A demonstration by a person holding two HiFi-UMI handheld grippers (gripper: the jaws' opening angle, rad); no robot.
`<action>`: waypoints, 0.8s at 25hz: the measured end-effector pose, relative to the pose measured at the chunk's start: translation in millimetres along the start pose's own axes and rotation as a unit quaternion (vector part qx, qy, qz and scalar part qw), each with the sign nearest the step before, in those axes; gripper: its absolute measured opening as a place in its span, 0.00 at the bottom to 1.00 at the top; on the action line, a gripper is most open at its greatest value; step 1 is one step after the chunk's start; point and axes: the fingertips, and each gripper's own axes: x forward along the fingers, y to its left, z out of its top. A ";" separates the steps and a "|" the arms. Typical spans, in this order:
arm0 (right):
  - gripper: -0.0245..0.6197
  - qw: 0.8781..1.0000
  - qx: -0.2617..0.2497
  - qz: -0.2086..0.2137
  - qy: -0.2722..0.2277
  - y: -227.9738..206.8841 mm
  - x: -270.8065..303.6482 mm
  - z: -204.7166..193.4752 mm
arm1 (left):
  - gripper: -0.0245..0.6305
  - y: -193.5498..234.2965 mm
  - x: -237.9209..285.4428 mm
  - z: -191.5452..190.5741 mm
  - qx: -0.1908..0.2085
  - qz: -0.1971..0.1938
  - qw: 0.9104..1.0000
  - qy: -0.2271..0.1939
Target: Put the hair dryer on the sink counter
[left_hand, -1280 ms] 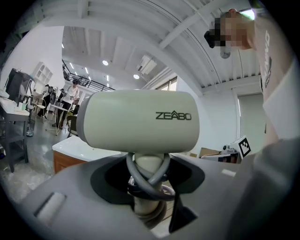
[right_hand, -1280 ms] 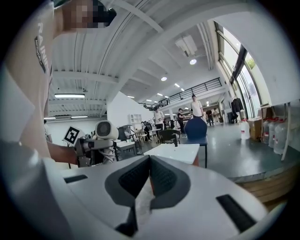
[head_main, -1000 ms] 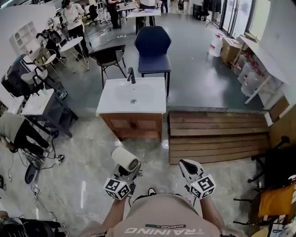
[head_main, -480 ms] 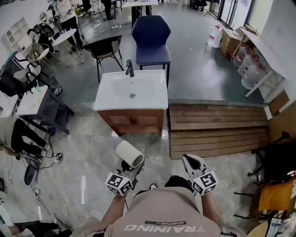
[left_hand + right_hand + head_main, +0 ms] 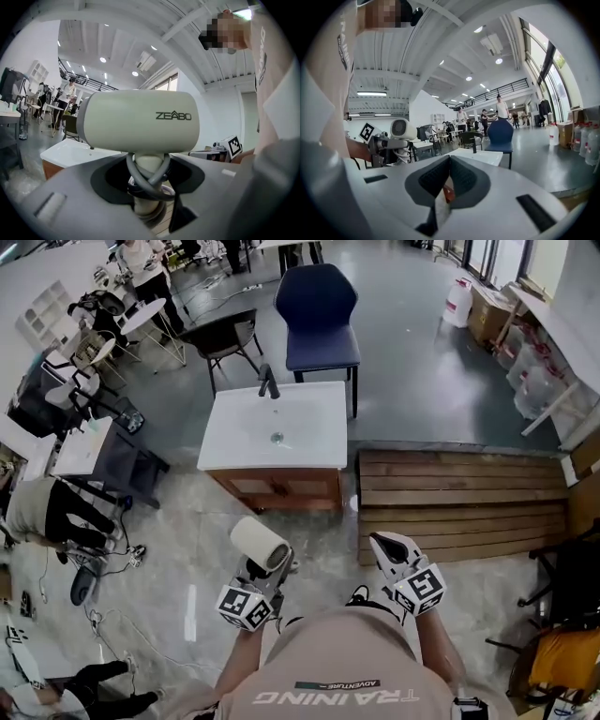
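Observation:
The cream hair dryer [image 5: 260,542] stands upright in my left gripper [image 5: 261,570], low in the head view over the floor. Seen from the left gripper view, the jaws are shut on the hair dryer [image 5: 140,122] at its handle, which has a grey cord looped round it. My right gripper [image 5: 387,547] hangs beside it, shut and empty, and its jaws meet in the right gripper view [image 5: 447,183]. The white sink counter [image 5: 246,442] on a wooden cabinet stands ahead, a good step from both grippers, with a black tap [image 5: 269,382] at its back.
Behind the sink stand a blue chair [image 5: 319,315] and a black chair [image 5: 220,338]. A wooden slat platform [image 5: 459,498] lies to the right of the sink. At the left are a dark side table [image 5: 94,451], a bent-over person [image 5: 47,512] and cables on the floor.
The head view has shifted a little, so the sink now sits slightly further right. Both grippers keep their places, with the hair dryer still in the left one.

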 end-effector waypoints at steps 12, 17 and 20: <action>0.05 0.999 0.037 0.022 0.006 -72.0 3.6 -14.3 | 0.36 -5.2 69.8 12.1 -0.013 0.025 1.000 -0.009; 0.05 0.999 0.043 0.012 0.011 -87.6 15.6 -16.6 | 0.36 5.7 94.6 9.6 -0.023 0.015 1.000 -0.010; 0.05 0.999 0.030 0.010 0.017 -89.6 29.6 -9.8 | 0.36 17.8 101.3 14.0 -0.015 0.009 1.000 -0.011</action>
